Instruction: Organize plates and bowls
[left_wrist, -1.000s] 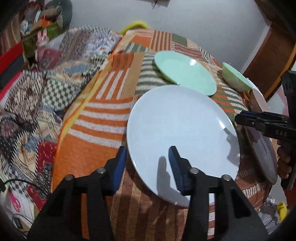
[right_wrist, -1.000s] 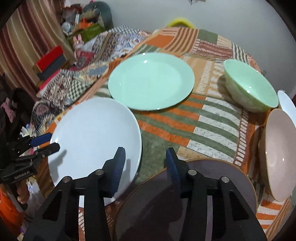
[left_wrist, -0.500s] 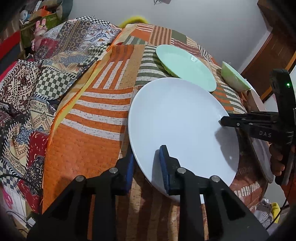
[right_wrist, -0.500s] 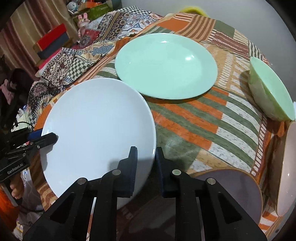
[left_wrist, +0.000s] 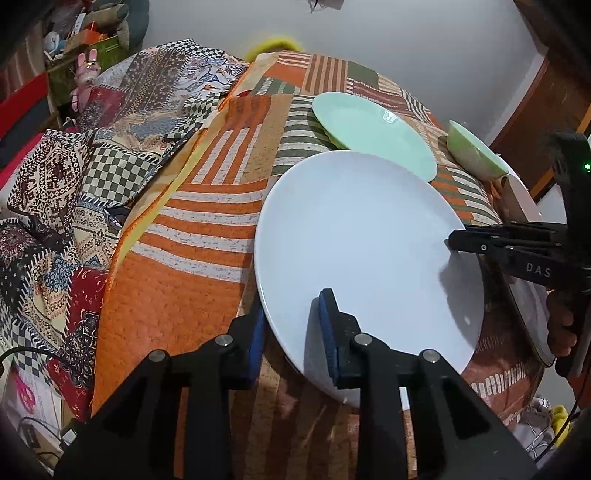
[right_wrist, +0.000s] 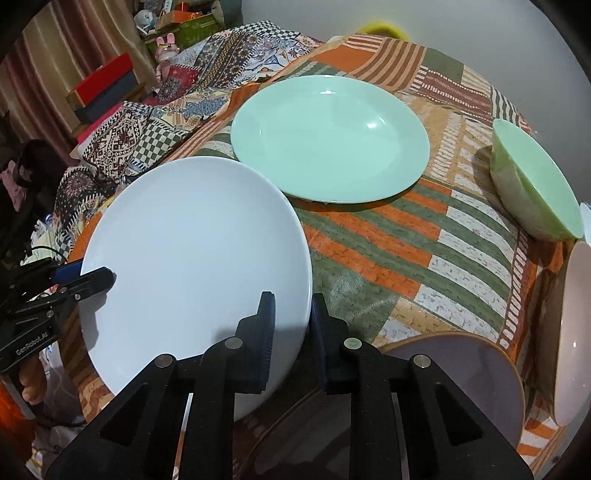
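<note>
The white plate (left_wrist: 365, 251), at frame centre on the patchwork-covered tabletop (left_wrist: 207, 236), is gripped at opposite rims: the left claw (left_wrist: 291, 332) and the right claw (right_wrist: 291, 332) are each nearly closed on its edge. A mint plate (right_wrist: 328, 136) is seen beyond, a green bowl (right_wrist: 535, 188) at right.

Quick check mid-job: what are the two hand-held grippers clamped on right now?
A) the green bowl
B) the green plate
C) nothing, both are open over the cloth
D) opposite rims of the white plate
D: the left hand-held gripper and the right hand-held gripper each pinch a rim of the white plate, on opposite sides; the green plate and green bowl sit untouched.
</note>
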